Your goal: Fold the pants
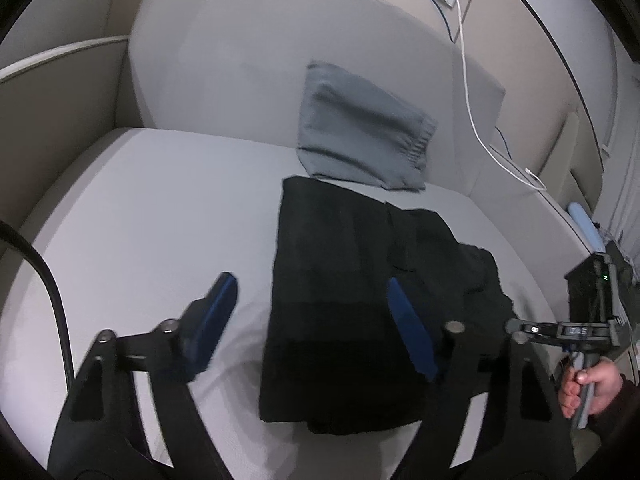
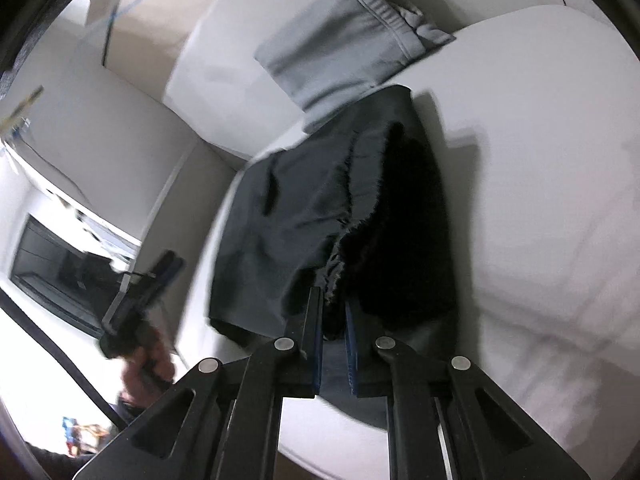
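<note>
Black linkages, blue fingers, perhaps dark sleeve

The pants lie folded on the sofa seat, toward its right half in the left wrist view. Just behind them a second folded garment leans against the backrest, its lower edge on the seat and close to the pants' far edge (whether they touch cannot be told). A cable hangs down over the backrest to the right of that garment. The left gripper hovers above the pants' near left part, one finger over bare seat, the other over the cloth. The right gripper sits at the pants' near edge, cloth between its fingers.
</note>
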Motion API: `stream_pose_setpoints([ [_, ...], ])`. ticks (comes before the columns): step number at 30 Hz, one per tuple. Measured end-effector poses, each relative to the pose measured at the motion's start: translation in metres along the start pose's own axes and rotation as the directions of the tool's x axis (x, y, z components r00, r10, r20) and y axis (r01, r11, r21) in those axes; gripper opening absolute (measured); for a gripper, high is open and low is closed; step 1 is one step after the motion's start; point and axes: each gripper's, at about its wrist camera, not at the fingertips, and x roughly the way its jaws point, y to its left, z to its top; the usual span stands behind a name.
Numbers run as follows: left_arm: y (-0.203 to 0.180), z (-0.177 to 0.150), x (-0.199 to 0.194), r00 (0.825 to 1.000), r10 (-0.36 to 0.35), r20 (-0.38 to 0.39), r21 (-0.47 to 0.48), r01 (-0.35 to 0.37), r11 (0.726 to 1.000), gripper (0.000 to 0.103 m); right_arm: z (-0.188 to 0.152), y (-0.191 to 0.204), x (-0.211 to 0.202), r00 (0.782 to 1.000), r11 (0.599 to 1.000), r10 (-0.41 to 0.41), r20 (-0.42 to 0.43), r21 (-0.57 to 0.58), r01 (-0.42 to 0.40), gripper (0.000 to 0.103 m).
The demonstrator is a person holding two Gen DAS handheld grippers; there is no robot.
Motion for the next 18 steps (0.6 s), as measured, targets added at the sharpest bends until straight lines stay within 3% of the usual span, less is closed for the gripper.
stream_pose_setpoints([
  [3,-0.003,-0.002,0.005,0.999,-0.009,-0.032,0.015,0.009,1.0,0.038,0.001,-0.006,0.009,0.999,0.999,-0.045,-0.013,-0.011,0.045,0.01],
  [5,-0.004,-0.004,0.008,0.999,-0.009,-0.048,0.022,0.01,1.0,0.031,0.001,-0.007,0.013,0.997,0.997,-0.07,-0.022,-0.038,0.069,0.011],
  [9,-0.002,-0.007,0.01,0.998,-0.002,-0.063,0.021,0.003,1.0,0.03,0.003,0.003,0.001,0.994,0.991,-0.109,-0.028,-0.084,0.106,0.018],
  [14,-0.01,-0.007,0.01,0.997,-0.043,-0.064,0.041,0.046,0.998,0.03,0.009,0.026,-0.025,0.987,0.976,-0.154,0.049,-0.145,0.16,0.019],
  [18,-0.03,-0.017,0.027,0.988,-0.035,-0.148,0.122,0.054,0.991,0.03,0.015,0.057,0.002,0.991,0.961,-0.135,0.004,-0.243,0.132,0.019],
])
